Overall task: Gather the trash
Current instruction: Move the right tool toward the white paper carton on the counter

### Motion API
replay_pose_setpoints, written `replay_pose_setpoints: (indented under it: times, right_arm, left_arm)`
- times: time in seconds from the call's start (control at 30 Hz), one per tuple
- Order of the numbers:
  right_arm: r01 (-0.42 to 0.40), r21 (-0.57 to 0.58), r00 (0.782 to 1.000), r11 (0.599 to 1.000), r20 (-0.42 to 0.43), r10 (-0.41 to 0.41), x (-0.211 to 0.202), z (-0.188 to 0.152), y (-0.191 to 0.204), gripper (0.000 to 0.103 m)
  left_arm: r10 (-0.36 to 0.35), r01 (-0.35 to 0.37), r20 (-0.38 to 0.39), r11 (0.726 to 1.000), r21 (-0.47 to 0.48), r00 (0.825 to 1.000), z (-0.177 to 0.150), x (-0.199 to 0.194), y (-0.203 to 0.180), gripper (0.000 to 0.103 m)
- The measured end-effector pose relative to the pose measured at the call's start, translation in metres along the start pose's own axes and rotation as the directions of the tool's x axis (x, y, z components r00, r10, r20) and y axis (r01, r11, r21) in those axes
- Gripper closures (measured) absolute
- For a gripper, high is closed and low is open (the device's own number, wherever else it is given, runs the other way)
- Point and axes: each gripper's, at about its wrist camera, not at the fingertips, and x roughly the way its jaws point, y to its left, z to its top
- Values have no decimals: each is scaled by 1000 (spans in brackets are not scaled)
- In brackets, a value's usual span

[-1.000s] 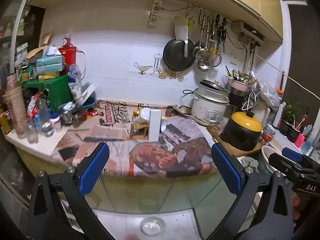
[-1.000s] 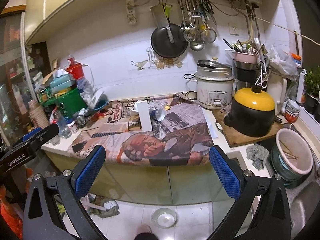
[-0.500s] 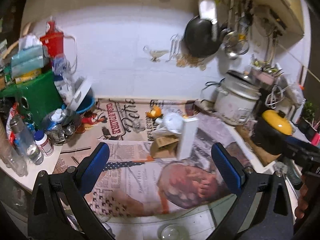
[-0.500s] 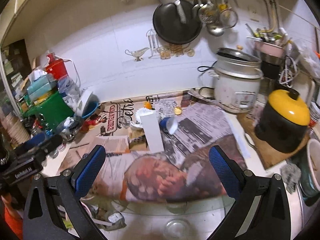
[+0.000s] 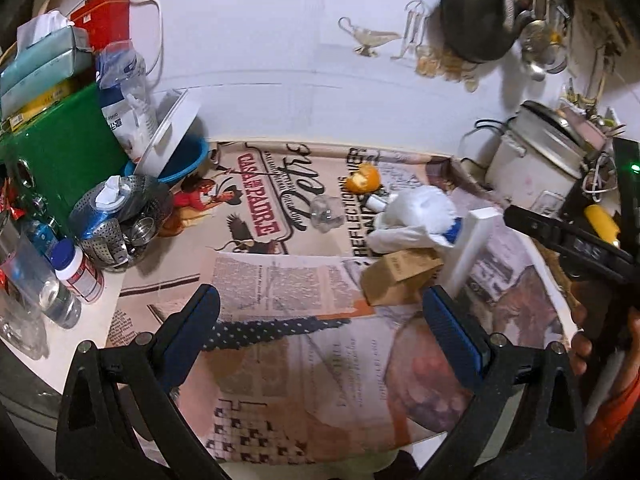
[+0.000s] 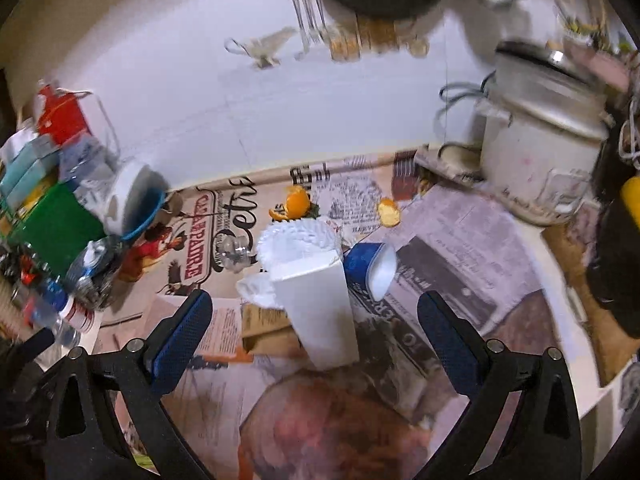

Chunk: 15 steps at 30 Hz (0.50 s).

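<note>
Trash lies on a newspaper-covered counter (image 5: 280,280). A tall white box (image 6: 320,308) stands upright, also in the left wrist view (image 5: 470,248). Around it lie a brown cardboard box (image 5: 400,276), a crumpled white paper (image 5: 420,216), a blue and white cup on its side (image 6: 372,268), orange peel (image 5: 362,178) (image 6: 296,204) and a crushed clear plastic piece (image 5: 326,212). My left gripper (image 5: 320,320) is open and empty, above the newspaper in front of the cardboard box. My right gripper (image 6: 312,324) is open, its jaws on either side of the white box, apart from it.
A metal colander (image 5: 120,216), small bottles (image 5: 78,272), a green box (image 5: 52,148) and a blue bowl (image 5: 188,160) crowd the left. A rice cooker (image 6: 540,152) and a black pot with yellow lid (image 6: 624,256) stand at right. Pans hang on the wall.
Both grippers have moved forward and down toward the counter; the trash pile looks much closer. The right gripper now frames the white box. Both stay open.
</note>
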Motion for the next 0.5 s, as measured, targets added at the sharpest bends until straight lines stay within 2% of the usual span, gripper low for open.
replay_pose_setpoints:
  times: [0.13,0.2,0.27,0.3,0.5]
  right_arm:
    - [-44,11,997,999,-57,44,30,4,-2,14]
    - [-55,-9,995,998,-82,54,41,6,1,26]
    - [-67,-28,992,997,-105,64,49,8,1,44]
    - [-78,-39,990,996,-121,73,51,9,-2,50]
    - [-109,-61,985,992,-138,99,40,17,-27,51]
  left_arm:
    - [35,-35,-15,999,8,999,9,18,0,1]
    - [45,-45,-18,999,4,999,15,26,-2,1]
    - [48,-48,-17,999,3,999,24,36,-10,1]
    - [47,-47,-15,999,5,999,29,41,-13,1]
    - [11,-11,2,1000,21,1000,64,76,-49,1]
